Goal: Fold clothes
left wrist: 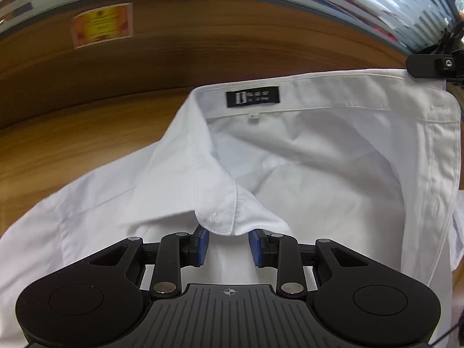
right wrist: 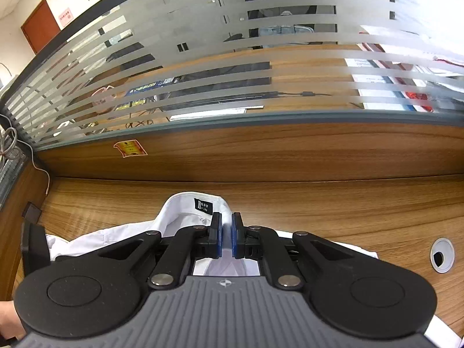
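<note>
Fingers (left wrist: 203,246) blue-padded, smooth white shirt (left wrist: 319,159)

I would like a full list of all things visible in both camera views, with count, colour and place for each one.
shirt: one, white, lying on the desk, collar toward the partition
neck label: one, black, inside the collar
desk: one, brown wood, under the shirt
wooden panel: one, brown, behind the desk
sticker: one, yellow and red, on the panel
glass partition: one, frosted stripes, above the panel
cable hole: one, white rim, in the desk at the right
cable: one, white, left corner
left gripper: one, black with blue pads, open before the collar tip
right gripper: one, black with blue pads, narrow gap, grip unclear
</note>
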The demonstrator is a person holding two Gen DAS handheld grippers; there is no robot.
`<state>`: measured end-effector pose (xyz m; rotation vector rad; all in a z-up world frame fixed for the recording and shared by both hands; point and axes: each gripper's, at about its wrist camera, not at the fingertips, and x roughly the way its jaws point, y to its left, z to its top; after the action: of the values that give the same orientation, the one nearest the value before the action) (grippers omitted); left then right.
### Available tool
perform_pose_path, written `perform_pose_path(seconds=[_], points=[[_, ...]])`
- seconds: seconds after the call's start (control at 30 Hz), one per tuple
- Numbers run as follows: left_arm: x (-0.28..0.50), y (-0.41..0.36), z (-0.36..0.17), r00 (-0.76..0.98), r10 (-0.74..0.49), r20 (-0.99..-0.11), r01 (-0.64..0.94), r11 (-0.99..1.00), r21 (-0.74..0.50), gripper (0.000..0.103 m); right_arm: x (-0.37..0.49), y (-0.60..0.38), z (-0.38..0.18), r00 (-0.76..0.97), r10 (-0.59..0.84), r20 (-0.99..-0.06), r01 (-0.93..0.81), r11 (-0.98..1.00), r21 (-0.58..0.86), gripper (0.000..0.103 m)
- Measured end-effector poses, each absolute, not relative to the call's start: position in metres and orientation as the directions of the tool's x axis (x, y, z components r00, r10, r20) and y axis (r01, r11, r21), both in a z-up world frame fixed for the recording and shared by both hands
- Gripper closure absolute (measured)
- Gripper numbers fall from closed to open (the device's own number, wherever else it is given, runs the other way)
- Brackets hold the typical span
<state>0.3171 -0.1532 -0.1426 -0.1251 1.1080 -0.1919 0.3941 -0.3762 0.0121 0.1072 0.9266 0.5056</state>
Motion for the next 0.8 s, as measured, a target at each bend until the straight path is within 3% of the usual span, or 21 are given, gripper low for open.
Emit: perform_pose_path(seconds=[0.4,0.5,0.57,0.8], points=[[0.340,-0.193,-0.147,0.399,-0.182,-0.899,0.225,0.970,-0.097,0.072,0.399,-0.368,-0.005,0.469,0.478,-0.743,-0.395,0.865,0.308,0.096],[0.333,-0.195,-0.146,0.397,-0.185,-0.899,0.288,0.955,-0.069,0.065,0.399,-0.368,-0.008,0.466,0.481,-0.743,-0.397,0.864,0.311,0.096],[0.326,-0.195,-0.143,0.397,-0.195,-0.897,0.329,0.942,-0.059,0.048,0.399,-0.368,-0.009,0.466,0.483,-0.742,-0.397,0.863,0.312,0.096],[0.298,-0.163,-0.122,0.414,-0.264,-0.871,0.372,0.923,-0.103,0.050,0.397,-0.374,-0.010,0.472,0.485,-0.736,-0.387,0.864,0.320,0.096]])
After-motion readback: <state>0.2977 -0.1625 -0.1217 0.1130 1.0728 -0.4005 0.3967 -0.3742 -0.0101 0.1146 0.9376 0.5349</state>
